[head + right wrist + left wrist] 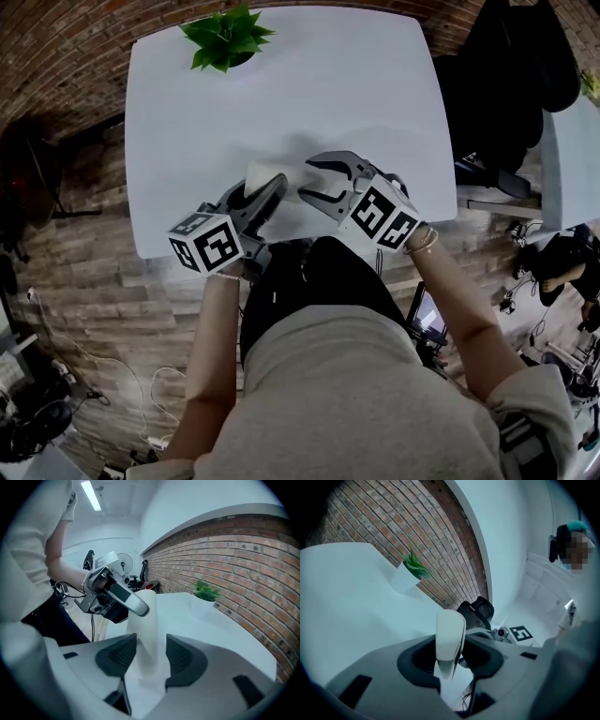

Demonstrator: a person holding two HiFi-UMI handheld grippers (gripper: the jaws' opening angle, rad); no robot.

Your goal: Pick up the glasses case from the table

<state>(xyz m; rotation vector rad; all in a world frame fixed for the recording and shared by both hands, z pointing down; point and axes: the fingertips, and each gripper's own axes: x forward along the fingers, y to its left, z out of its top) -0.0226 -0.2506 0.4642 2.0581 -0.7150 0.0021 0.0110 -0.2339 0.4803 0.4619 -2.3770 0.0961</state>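
The white glasses case (266, 176) hangs just above the white table (309, 84), near its front edge, gripped at both ends. My left gripper (270, 191) is shut on its left end; in the left gripper view the case (450, 637) stands edge-on between the dark pads (417, 660). My right gripper (315, 182) is shut on its right end; in the right gripper view the case (146, 634) runs away between the jaws towards the left gripper (119, 597). The case's underside is hidden.
A small green plant in a white pot (225, 37) stands at the table's far edge, well away from the case. A brick wall (243, 555) runs behind the table. A dark office chair (506, 84) stands to the right of the table.
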